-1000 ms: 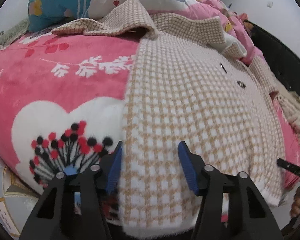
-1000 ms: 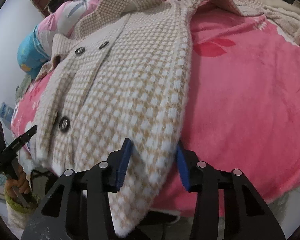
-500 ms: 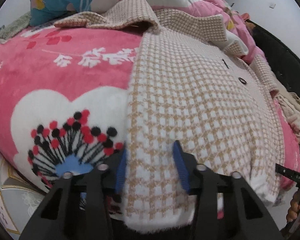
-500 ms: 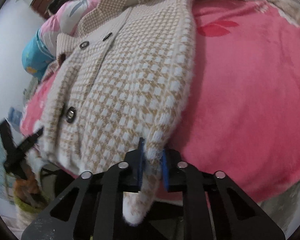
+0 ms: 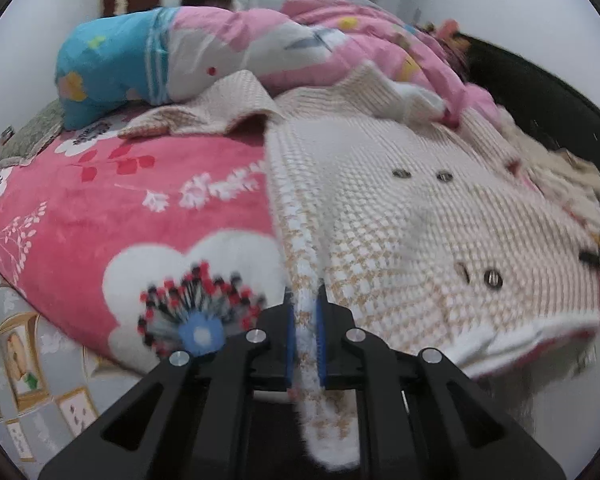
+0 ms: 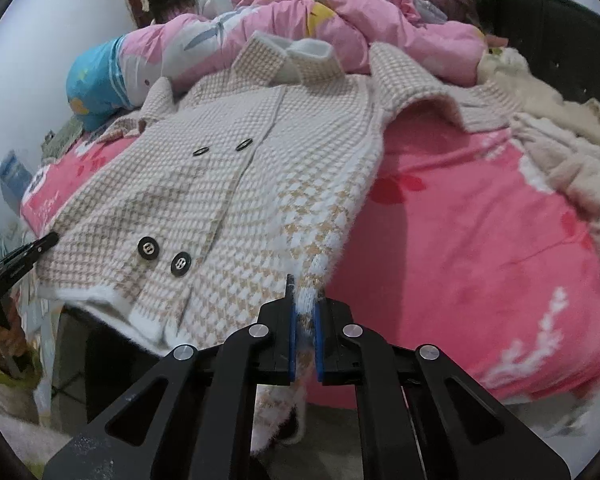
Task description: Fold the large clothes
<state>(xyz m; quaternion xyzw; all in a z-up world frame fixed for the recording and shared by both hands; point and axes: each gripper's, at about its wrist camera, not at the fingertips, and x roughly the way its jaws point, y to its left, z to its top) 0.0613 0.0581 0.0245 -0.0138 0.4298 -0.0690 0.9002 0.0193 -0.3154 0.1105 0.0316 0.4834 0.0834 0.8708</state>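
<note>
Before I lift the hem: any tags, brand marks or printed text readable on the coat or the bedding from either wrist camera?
None readable. The houndstooth coat shows only buttons, no tag or label. The pink blanket carries flower prints, no lettering. The quilt has only pictures. Both the left gripper and right gripper bear no markings.

— Where's my left gripper (image 5: 305, 332)?

— Low in the middle of its frame, black arms fanning to the bottom corners. I've got the blue pads (image 5: 289, 340) pinched nearly together on the coat (image 5: 380, 208) hem, a white strip squeezed between them.

— And the right gripper (image 6: 304, 336)?

— Same pose, bottom centre, jaws clamped on the coat's other lower corner. At the far left edge of the right view I can see the left gripper's black frame and the hand (image 6: 4, 340) under it
</note>
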